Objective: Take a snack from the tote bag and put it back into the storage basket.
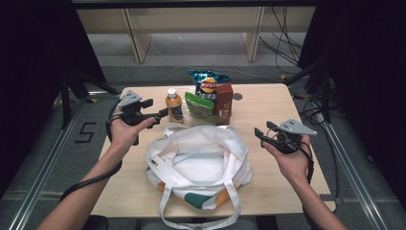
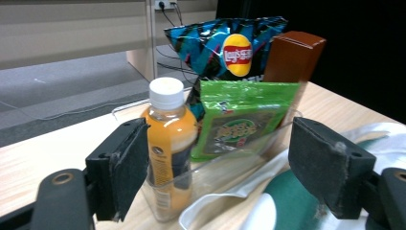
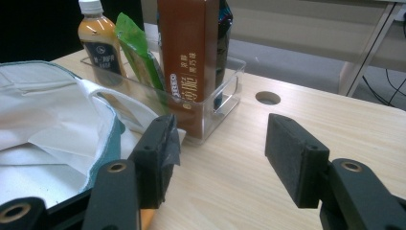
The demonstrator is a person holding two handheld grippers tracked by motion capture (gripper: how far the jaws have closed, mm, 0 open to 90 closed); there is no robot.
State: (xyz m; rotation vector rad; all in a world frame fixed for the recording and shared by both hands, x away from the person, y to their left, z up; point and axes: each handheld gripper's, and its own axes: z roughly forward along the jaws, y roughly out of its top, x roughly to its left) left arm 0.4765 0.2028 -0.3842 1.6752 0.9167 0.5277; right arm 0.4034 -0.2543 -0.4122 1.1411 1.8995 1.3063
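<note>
Left tool: spread wide with nothing between its pads, held level and aimed at the juice bottle from the table's left side.
Right tool: also spread and empty, hovering above the table to the right of the tote bag.
Juice bottle: upright at the left end of the clear tray, beside the green pouch; in the left gripper view it stood just ahead of the left pad.
Handling: a full plastic bottle, likely fairly heavy and stiff, with a smooth label that could slip; the tray wall hid its base.
Where to grip: probably across the body above the tray rim, below the white cap.
Neighbours: chip bag and brown carton stood further along in the tray.
Tote bag: soft white cloth, mouth open, lying just in front of the tray.
</note>
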